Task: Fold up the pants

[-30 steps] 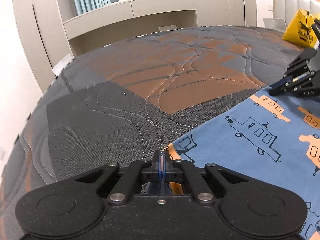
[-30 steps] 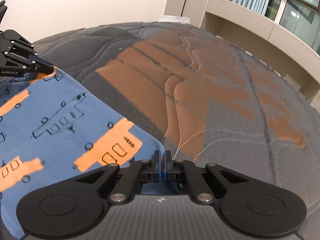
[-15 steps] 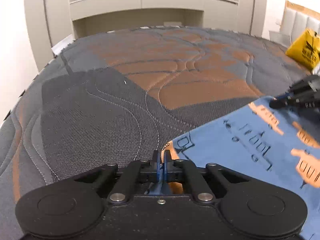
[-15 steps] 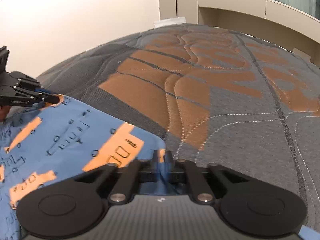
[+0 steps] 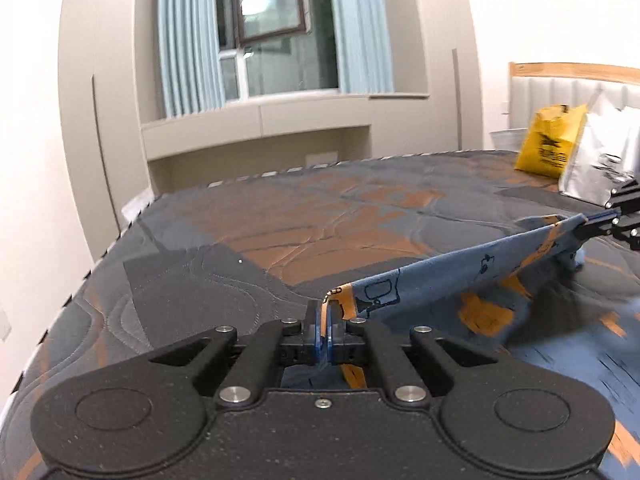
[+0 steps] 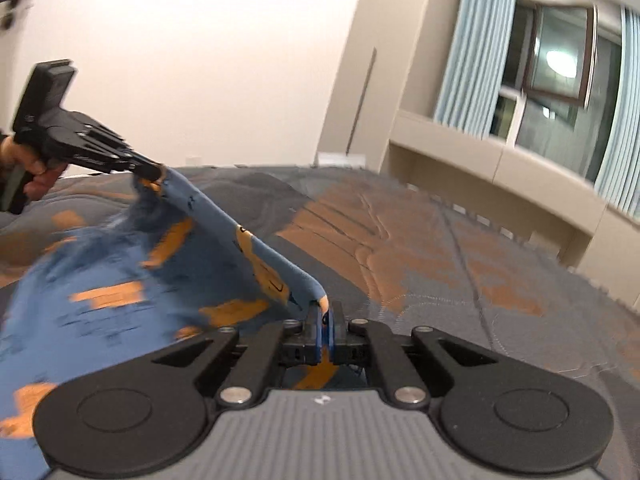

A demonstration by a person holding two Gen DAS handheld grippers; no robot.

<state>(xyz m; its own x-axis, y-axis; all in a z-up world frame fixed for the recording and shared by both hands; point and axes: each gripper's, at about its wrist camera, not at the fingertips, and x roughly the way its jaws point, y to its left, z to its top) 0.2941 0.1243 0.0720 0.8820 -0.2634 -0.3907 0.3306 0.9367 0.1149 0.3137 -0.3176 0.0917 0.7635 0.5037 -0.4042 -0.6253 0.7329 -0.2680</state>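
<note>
The blue pants with orange patches and dark line drawings hang lifted by one edge above the bed. My left gripper is shut on one corner of that edge. My right gripper is shut on the other corner. The edge runs taut between the two. In the right wrist view the left gripper shows at the far left in a person's hand, with the pants draping down from it. In the left wrist view the right gripper shows at the far right. The rest of the cloth trails blurred on the mattress.
A grey and orange quilted mattress fills both views. A yellow bag and a silver bag lean by the headboard at the far right. Beige cabinets and a curtained window stand beyond the bed.
Both grippers have risen and tilted up, lifting the pants' edge off the mattress, where it lay flat before. The window and wall have come into view.
</note>
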